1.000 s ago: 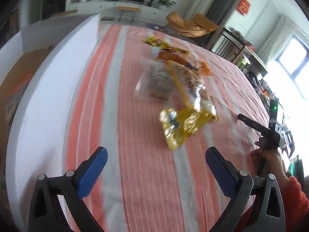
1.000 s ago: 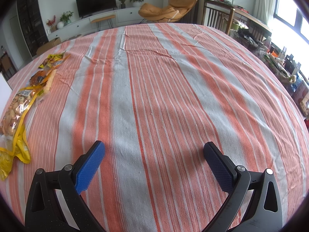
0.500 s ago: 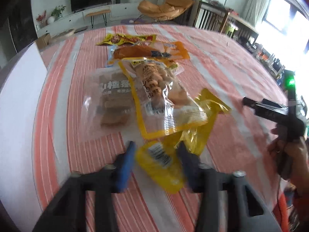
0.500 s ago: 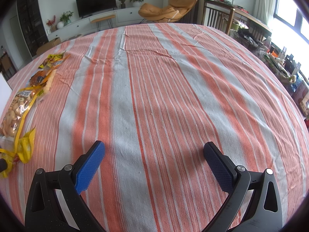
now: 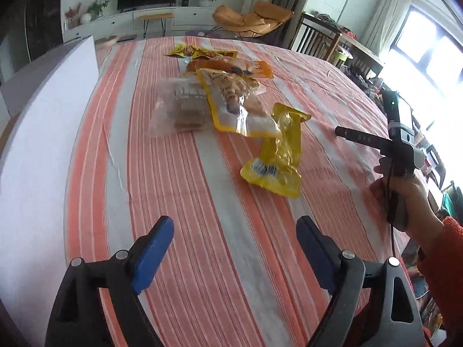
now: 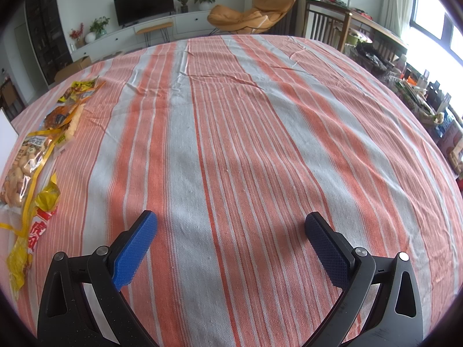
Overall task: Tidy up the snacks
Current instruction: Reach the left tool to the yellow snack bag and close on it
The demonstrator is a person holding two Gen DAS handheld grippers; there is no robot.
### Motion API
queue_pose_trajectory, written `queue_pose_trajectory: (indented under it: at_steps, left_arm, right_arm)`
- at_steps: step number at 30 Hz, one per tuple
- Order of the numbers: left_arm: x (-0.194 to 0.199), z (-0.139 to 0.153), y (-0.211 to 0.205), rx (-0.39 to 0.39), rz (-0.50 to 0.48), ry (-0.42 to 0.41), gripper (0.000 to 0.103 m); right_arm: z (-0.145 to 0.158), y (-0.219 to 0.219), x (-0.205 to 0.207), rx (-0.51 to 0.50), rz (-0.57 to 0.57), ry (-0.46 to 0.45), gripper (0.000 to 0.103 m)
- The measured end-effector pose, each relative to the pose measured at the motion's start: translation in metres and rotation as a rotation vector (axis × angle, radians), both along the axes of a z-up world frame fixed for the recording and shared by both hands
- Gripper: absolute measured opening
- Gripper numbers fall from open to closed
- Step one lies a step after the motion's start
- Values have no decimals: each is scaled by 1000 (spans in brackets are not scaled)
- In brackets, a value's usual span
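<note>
Several snack packets lie in a loose pile on the striped tablecloth (image 5: 185, 190). Nearest is a crumpled yellow packet (image 5: 279, 159), also at the left edge of the right wrist view (image 6: 31, 228). Behind it lie a yellow-edged clear bag of pale snacks (image 5: 234, 101), a clear bag of brown squares (image 5: 179, 107), an orange packet (image 5: 231, 66) and a yellow printed packet (image 5: 202, 53). My left gripper (image 5: 234, 248) is open and empty, short of the yellow packet. My right gripper (image 6: 228, 237) is open and empty over bare cloth; it shows held in a hand in the left wrist view (image 5: 402, 144).
A large white box (image 5: 49, 133) stands along the table's left side. Beyond the table are an orange lounge chair (image 6: 249, 14), a TV on a white cabinet (image 6: 144, 0), and a cluttered wooden table (image 5: 341, 43) by the window at right.
My left gripper closed over the yellow packet's near end half a second ago; now it is open, drawn back, and the packet lies on the cloth, shifted right. The right gripper has not moved.
</note>
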State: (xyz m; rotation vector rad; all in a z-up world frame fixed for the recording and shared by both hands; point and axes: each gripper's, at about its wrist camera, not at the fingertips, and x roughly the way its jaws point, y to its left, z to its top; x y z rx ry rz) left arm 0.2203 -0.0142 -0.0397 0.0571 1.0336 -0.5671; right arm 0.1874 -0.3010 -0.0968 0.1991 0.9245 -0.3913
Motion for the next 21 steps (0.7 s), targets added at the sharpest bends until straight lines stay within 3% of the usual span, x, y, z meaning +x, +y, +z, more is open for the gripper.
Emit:
queue_pose_trajectory:
  at_steps: [2, 7, 11, 15, 18, 20, 21]
  left_arm:
    - [10, 2, -13, 31, -28, 1, 86]
    - [40, 3, -59, 122, -124, -93, 86]
    - [65, -20, -79, 148, -133, -46, 86]
    - [68, -38, -89, 120, -175, 17, 88]
    - [62, -40, -97, 146, -207, -10, 89]
    - [59, -40, -100, 152, -216, -14, 84]
    - [57, -39, -102, 150, -223, -19, 71]
  right_arm:
    - [0, 0, 0, 0, 0, 0, 103]
    - [0, 0, 1, -1, -1, 0, 103]
    - [0, 0, 1, 0, -1, 0, 103]
    - [0, -1, 1, 0, -1, 0, 103]
    - [0, 0, 0, -1, -1, 1, 103]
    - [0, -1, 1, 0, -1, 0, 103]
    - [0, 0, 1, 0, -1, 0, 103]
